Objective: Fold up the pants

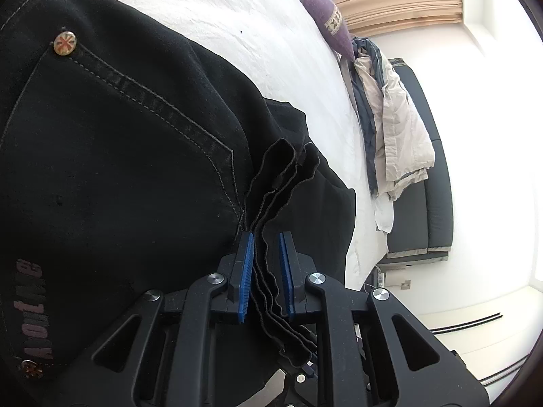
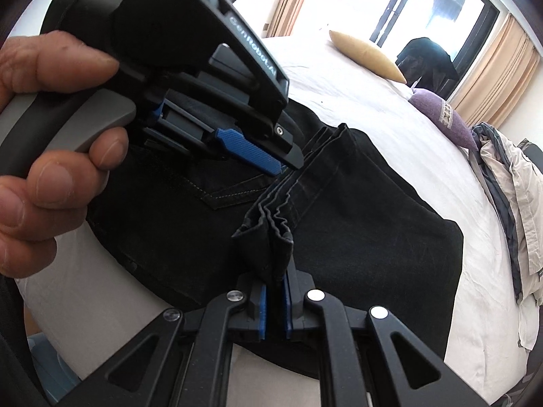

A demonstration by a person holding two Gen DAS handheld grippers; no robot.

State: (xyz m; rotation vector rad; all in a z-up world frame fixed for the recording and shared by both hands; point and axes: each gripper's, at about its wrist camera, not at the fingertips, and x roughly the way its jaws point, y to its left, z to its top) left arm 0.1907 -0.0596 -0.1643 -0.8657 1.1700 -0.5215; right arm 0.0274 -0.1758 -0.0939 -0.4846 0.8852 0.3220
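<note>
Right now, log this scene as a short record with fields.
surface: bed with white sheet
garment: black pants, folded over, back pocket showing
left hand-held gripper: shut on the bunched hem layers
right hand-held gripper: shut on the same hem bundle
person's hand: holds the left gripper's handle
nearby: purple cushion, tan cushion, crumpled bedding

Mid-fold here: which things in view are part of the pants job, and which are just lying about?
Part of the job:
black pants
left gripper, shut on the stacked hems
right gripper, shut on the hems too
bed sheet as folding surface

Lying about:
purple cushion
yellow cushion
crumpled bedding
</note>
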